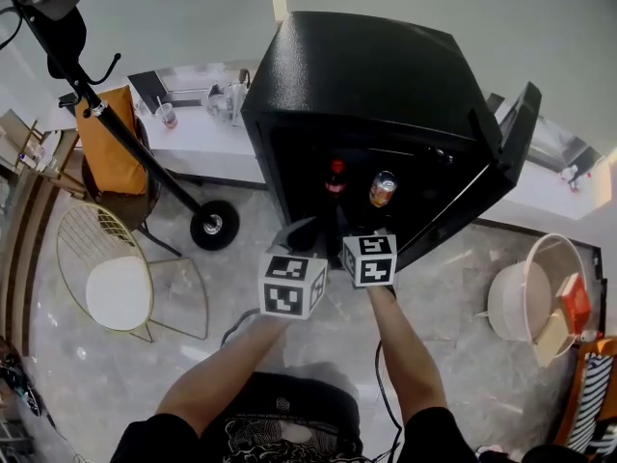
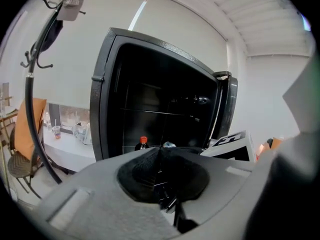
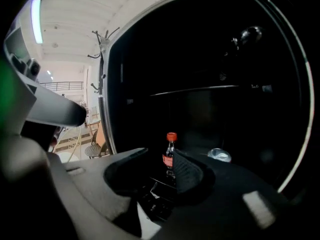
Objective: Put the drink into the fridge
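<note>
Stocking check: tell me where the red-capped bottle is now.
In the head view, the red-capped bottle stands upright inside the open black fridge, immediately left of the can.

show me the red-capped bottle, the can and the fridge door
red-capped bottle (image 3: 171, 146), right gripper view, on its neck below the cap
can (image 1: 383, 189), head view, on its side wall
fridge door (image 1: 512, 141), head view, near the open door's top edge

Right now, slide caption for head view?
Left hand-held gripper and right hand-held gripper face open black fridge holding red-capped dark bottle and orange can.
</note>
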Demonstrator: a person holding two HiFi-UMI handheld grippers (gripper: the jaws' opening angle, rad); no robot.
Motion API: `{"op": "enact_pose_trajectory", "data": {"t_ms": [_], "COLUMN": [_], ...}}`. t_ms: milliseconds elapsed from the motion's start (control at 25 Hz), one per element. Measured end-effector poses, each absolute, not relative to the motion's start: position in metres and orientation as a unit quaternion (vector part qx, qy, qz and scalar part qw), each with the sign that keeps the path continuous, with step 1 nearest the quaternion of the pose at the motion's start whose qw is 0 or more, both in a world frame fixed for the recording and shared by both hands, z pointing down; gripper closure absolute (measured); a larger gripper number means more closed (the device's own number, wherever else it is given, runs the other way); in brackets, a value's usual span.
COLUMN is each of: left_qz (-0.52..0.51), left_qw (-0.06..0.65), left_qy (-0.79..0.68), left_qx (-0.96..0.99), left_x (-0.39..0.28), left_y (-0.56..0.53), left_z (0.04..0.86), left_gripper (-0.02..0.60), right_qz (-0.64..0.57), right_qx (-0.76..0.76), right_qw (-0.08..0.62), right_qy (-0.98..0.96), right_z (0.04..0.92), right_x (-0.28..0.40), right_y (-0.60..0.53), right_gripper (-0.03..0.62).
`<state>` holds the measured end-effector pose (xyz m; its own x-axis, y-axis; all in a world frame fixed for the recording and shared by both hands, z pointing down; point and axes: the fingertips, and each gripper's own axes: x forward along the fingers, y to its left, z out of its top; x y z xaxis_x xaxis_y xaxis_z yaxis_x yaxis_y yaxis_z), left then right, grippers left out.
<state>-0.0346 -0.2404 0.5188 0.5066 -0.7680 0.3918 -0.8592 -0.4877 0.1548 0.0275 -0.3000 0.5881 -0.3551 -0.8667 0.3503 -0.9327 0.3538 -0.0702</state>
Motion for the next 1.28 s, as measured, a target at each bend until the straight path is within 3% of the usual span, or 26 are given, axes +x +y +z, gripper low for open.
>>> {"op": "enact_pose_trajectory", "data": {"t_ms": [400,960,1280], "left_qz": [0.123,0.133,0.135], "left_qw": [0.165,0.143,0.121], "left_qy": [-0.480,-0.460,-0.428], "left_qx": [0.853,0.866,0.885], "left_x": [-0.016,-0.024,-0.044], "left_y": [-0.188,-0.154,-0.151], "left_z": [0.475,0.407,0.380], "left_gripper": [0.577,0.577,0.577], "right_qz": [0.132,0.094,0.096], "right_qx": [0.547,0.552,0.566], "right_qw": [0.121,0.124,0.106], "right_qy": [-0.817,-0.819,-0.812], "right_z": [0.519,0.416,0.372], "right_x": [0.035,0.026,-0.001], "right_y": [-0.227,-0.162,-0.152], "right_gripper": [0.527,0.590,0.592]}}
